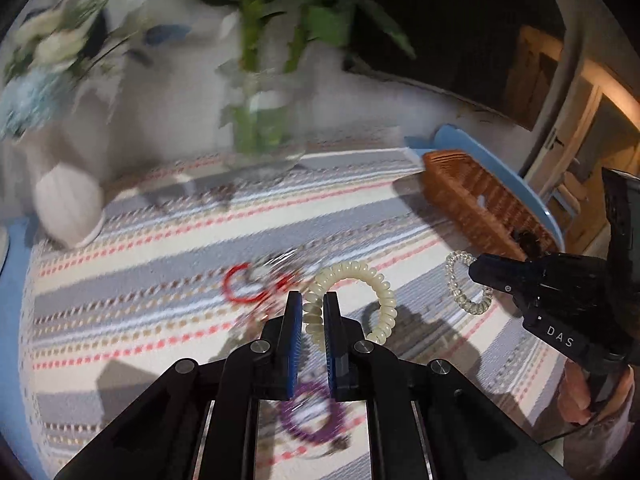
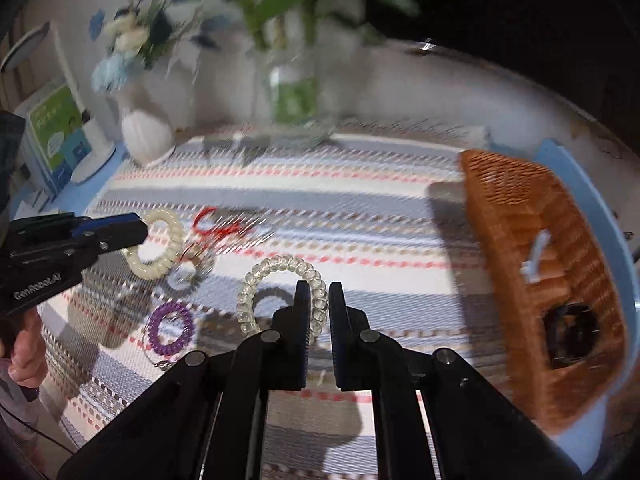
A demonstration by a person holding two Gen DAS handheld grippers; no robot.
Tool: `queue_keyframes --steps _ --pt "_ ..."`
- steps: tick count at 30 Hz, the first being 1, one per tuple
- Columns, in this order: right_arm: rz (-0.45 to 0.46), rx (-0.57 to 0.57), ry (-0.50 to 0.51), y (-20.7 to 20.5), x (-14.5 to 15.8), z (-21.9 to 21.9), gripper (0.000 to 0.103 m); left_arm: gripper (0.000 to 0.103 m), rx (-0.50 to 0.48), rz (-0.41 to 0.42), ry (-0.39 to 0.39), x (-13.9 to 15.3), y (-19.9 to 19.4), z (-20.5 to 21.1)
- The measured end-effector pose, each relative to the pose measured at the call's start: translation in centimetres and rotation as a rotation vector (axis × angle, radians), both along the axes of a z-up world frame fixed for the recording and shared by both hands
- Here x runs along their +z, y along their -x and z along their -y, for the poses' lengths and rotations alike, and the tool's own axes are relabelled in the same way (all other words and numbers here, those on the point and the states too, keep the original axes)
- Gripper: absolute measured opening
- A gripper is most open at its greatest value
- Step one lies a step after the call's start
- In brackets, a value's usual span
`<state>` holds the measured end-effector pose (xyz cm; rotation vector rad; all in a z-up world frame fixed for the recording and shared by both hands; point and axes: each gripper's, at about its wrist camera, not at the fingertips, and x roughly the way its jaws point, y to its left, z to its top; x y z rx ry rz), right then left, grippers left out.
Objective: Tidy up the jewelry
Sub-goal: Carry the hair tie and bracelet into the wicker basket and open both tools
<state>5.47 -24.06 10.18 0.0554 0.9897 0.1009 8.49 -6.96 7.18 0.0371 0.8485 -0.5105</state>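
Striped cloth [image 2: 360,208] under both tools: left tool [image 1: 311,300] clamping cream coil [image 1: 360,276], right tool [image 2: 319,292] clamping clear coil [image 2: 276,268].

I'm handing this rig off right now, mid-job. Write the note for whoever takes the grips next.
Left gripper: shut on the cream coil, lifted off the cloth.
Right gripper: shut on the clear coil, also lifted.
Basket sits at the right edge of the table; a black piece and a small white piece already lie in it.
On the cloth: red coil, purple coil, and a blurred tangle of metal bits between them.
Left to do: likely drop both held coils in the basket, then collect the rest.
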Motion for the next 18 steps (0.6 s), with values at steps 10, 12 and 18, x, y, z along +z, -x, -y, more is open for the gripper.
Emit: queue_keyframes --steps 10,12,18 --pt "0.011 -0.252 0.035 -0.8 3.1 14.2 0.011 0.01 -0.187 0.007 0.034 2.9 -4.0 16.0" --pt "-0.02 -0.306 0.037 -1.4 2.3 17.4 0.011 0.01 -0.217 -0.008 0.053 2.7 -5.1 18.9" --pt "-0.116 -0.383 -0.027 -3.0 -1.3 23.5 0.011 0.01 -0.264 -0.062 0.021 0.2 -7.4 25.8"
